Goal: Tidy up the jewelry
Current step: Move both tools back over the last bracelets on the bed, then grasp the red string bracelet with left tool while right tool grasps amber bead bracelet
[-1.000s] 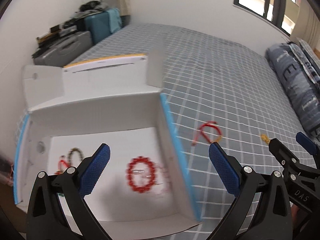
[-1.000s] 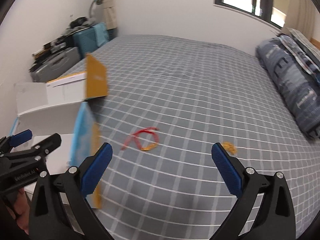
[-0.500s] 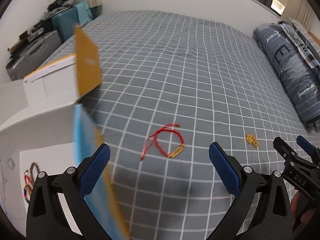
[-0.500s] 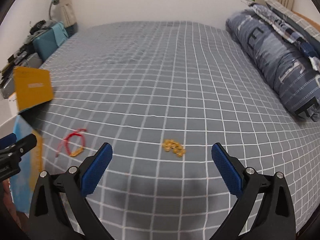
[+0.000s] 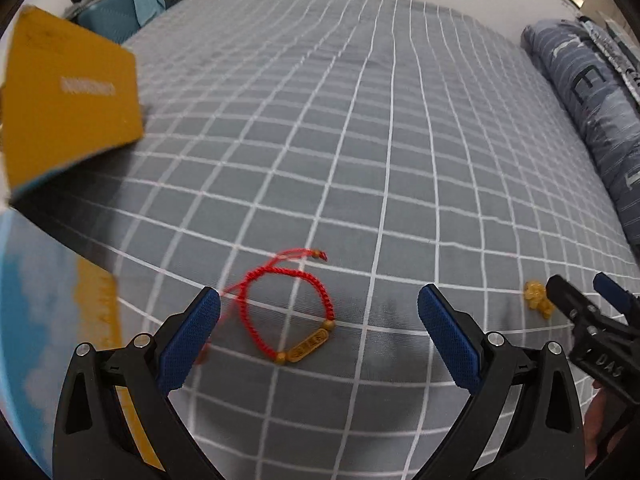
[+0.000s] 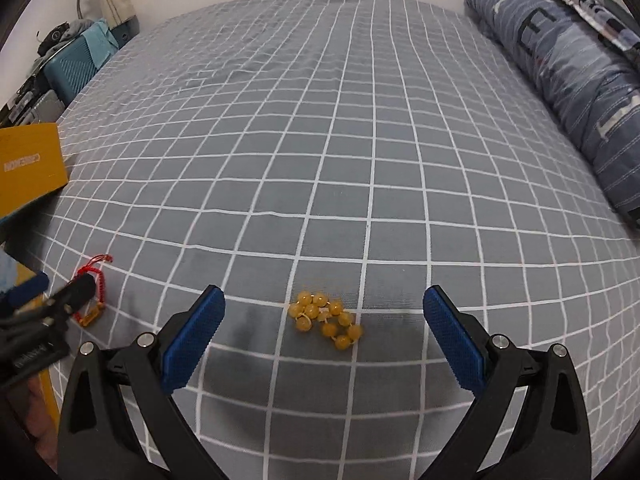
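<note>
Both grippers gape wide — left gripper (image 5: 319,326) over red bracelet (image 5: 289,307).

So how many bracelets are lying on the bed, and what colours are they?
Red cord bracelet: 1
Yellow bead bracelet: 1
Total: 2, both lying loose on the checked bedspread.

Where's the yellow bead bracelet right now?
The yellow bead bracelet lies bunched on the checked bedspread, centred ahead of the open right gripper, right of the red cord bracelet.
</note>
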A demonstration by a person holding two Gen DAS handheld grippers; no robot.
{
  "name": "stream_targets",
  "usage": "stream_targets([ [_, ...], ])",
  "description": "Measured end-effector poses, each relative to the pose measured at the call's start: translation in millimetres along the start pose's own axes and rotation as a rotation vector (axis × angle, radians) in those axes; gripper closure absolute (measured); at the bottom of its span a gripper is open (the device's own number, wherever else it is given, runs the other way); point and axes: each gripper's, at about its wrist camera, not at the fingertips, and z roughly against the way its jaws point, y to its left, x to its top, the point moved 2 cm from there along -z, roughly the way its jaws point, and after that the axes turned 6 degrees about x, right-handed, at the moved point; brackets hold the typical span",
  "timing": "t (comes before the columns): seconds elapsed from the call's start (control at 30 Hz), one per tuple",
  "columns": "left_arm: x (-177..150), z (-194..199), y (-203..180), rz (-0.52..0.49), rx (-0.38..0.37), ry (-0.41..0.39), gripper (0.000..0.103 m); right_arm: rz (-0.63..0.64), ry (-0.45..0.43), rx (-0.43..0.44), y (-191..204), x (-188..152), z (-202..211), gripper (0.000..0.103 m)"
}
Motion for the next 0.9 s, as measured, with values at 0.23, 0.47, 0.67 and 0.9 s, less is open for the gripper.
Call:
stream_targets([
  [0.23,-2.1,-27.8,2.9,0.001,0.024,0.036,0.006,0.002,0.044,0.021,-1.7,-1.9,-18.6,0.008],
  [0.47,-2.0,-45.9,11.4,0.001,0.009,0.066,0.007,0.005,0.072,0.012,-2.3,-4.6,-31.7,0.008],
  [0.67,-5.6,-48.5,9.4,-0.038,0.035,0.083,0.017,0.020,0.113,-0.009,-1.7,-7.7,-42.8,0.037],
  [0.9,-6.0,-43.8,16.8,-0.030,0.046,0.106,0.044,0.034,0.126,-0.014,5.7,-5.5,-43.9,0.061],
])
